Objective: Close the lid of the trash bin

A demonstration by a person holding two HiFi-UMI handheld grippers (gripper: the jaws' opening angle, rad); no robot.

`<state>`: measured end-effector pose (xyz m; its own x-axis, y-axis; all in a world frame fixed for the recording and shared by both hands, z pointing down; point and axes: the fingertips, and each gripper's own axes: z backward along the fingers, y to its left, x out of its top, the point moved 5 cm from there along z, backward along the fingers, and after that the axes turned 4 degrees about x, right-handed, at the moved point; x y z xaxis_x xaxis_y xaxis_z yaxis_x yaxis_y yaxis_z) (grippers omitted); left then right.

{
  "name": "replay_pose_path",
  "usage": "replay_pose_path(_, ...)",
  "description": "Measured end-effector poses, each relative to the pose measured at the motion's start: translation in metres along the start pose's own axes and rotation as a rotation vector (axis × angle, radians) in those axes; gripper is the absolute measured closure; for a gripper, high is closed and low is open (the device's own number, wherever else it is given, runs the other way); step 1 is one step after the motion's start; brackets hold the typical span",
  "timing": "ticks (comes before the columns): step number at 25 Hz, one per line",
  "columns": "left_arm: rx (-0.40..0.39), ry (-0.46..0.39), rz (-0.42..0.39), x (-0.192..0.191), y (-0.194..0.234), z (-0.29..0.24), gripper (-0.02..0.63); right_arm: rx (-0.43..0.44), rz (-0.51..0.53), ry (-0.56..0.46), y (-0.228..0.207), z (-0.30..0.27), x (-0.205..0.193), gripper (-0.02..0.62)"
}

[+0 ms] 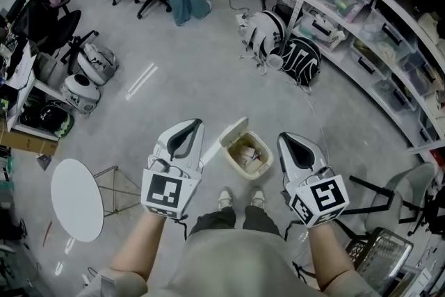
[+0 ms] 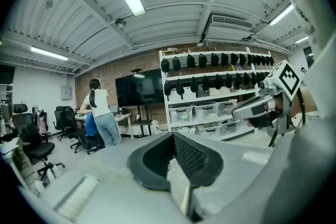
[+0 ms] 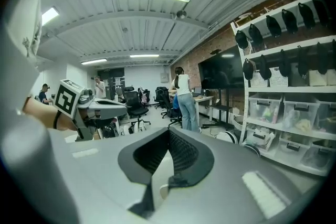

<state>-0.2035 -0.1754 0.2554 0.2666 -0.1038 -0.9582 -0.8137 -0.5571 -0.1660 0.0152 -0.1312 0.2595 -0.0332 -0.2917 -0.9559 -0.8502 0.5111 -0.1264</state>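
Over the near floor, two forearms are reaching forward, left gripper [image 1: 191,127] and right gripper [image 1: 285,141] pressing jaws together beside one open trash bin [image 1: 243,172].

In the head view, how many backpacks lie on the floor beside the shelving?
2: a white backpack and, just right of it, a black backpack. Others may be hidden.

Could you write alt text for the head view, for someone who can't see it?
Seen from above, a small beige plastic trash bin stands on the grey floor with its lid open, just ahead of the person's shoes. The white left claw and right claw are shut and empty on either side.
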Motion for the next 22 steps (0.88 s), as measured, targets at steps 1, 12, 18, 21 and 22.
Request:
replay_pose_path(1, -0.005, 0.011, 0.002, -0.004, 0.000, -0.009, 0.603, 0.001, -0.005, 0.006, -0.006, -0.004, -0.003, 0.592)
replay_pose_path(12, -0.099, 0.194, 0.022, -0.117, -0.021, -0.126, 0.603, -0.018, -0.089, 0.109, -0.079, -0.052, -0.088, 0.592)
replay_pose_path(18, -0.139, 0.306, -0.068, -0.212, -0.039, -0.176, 0.603, -0.025, -0.132, 0.174, -0.106, -0.081, -0.169, 0.592)
replay_pose_path(21, -0.148, 0.384, -0.032, -0.262, -0.044, -0.193, 0.603, -0.025, -0.158, 0.217, -0.113, -0.089, -0.211, 0.592)
replay_pose_path(22, -0.153, 0.406, -0.030, -0.278, -0.045, -0.197, 0.603, -0.024, -0.168, 0.232, -0.114, -0.091, -0.224, 0.592)
